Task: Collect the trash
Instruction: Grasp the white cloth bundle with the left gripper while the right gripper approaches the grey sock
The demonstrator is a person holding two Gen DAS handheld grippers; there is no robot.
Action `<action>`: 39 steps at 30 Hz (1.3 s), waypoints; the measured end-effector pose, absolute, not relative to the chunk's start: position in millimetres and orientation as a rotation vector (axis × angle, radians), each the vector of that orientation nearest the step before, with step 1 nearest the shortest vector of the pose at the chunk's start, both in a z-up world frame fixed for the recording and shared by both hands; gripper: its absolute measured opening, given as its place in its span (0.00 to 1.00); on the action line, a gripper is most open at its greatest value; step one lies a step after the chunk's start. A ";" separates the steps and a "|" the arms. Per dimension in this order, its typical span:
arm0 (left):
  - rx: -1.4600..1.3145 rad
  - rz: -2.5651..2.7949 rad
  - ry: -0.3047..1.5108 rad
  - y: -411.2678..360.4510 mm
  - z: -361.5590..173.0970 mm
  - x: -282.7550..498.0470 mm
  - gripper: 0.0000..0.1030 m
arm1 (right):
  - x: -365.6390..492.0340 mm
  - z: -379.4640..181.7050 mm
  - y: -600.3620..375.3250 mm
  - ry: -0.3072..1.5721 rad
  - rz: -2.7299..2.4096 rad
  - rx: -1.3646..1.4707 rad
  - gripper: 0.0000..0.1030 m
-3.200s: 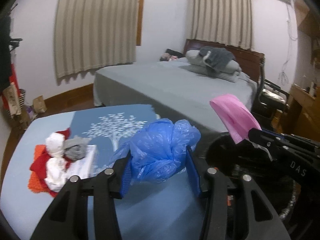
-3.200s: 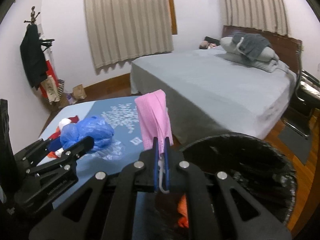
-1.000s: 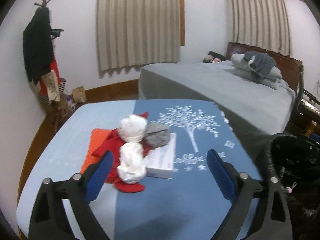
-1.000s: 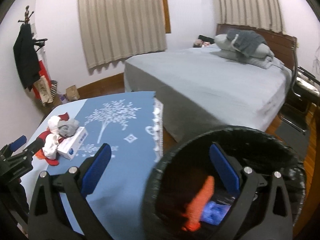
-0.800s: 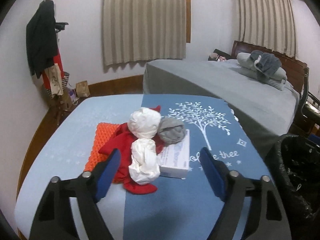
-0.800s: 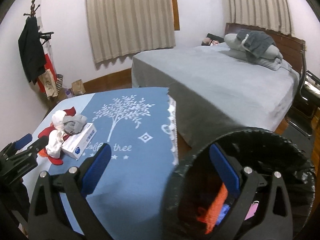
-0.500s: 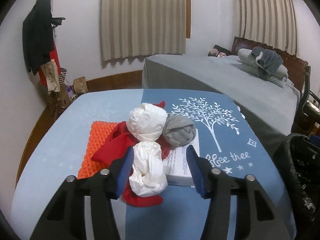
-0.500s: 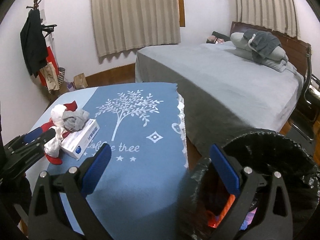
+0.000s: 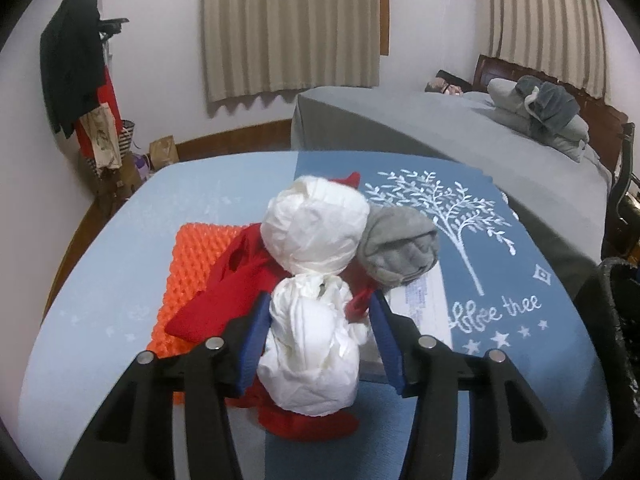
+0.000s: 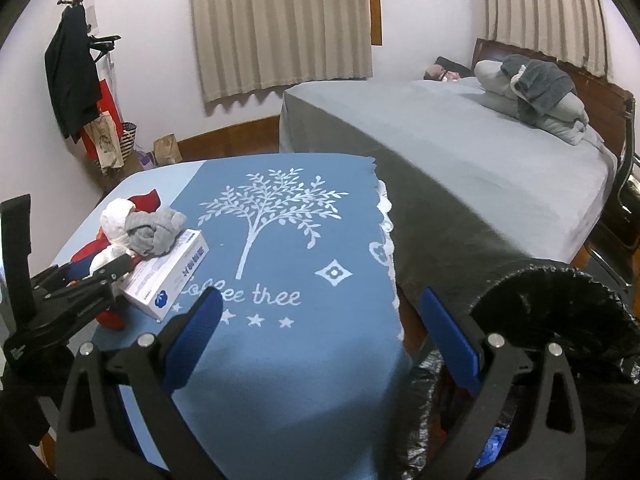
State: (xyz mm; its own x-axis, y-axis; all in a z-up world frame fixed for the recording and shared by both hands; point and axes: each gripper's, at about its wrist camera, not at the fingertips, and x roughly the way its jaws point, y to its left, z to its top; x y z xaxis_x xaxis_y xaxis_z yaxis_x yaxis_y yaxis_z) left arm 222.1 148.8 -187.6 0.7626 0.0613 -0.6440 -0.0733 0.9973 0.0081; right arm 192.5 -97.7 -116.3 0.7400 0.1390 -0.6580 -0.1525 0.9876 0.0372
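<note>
Left tongs (image 9: 318, 334) closing — crumpled white bag (image 9: 310, 354)

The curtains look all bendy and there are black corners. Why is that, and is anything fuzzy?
Left wrist view: the fisheye lens bows the curtains and leaves dark corners; the white wad looks sharp. Right wrist view: same bending and corners; the bin at the edge looks dark and a little soft.

Location: home bedroom. Indicators: made bed (image 10: 460, 152) with folded bedding (image 10: 536, 96), curtained windows (image 10: 280, 24), coat rack (image 10: 74, 64) holding clothes.
</note>
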 end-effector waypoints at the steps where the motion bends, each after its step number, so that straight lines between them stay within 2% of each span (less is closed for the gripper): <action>1: -0.018 0.075 0.698 149.9 -188.7 221.8 0.46 | 193.5 -116.7 -96.0 0.721 0.163 -0.020 0.93; 3: -0.018 0.086 0.691 150.7 -187.9 220.6 0.37 | 194.2 -117.4 -94.2 0.722 0.167 -0.020 0.93; 9: -0.096 0.037 0.643 159.9 -179.1 208.3 0.31 | 195.6 -116.0 -85.0 0.716 0.189 -0.024 0.93; 24: -0.121 0.076 0.540 183.5 -139.1 182.9 0.30 | 221.7 -111.0 -53.3 0.683 0.269 0.000 0.93; 39: -0.128 0.124 0.547 211.7 -149.9 200.4 0.30 | 261.1 -121.3 27.1 0.691 0.383 -0.064 0.91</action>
State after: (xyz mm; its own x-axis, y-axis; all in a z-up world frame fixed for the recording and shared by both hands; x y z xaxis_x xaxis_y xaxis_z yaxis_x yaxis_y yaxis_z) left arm 200.4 211.7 -149.9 0.8468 0.0829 -0.5254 -0.1509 0.9846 -0.0879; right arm 261.1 27.1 -121.3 0.7037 0.3232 -0.6328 -0.3652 0.9284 0.0681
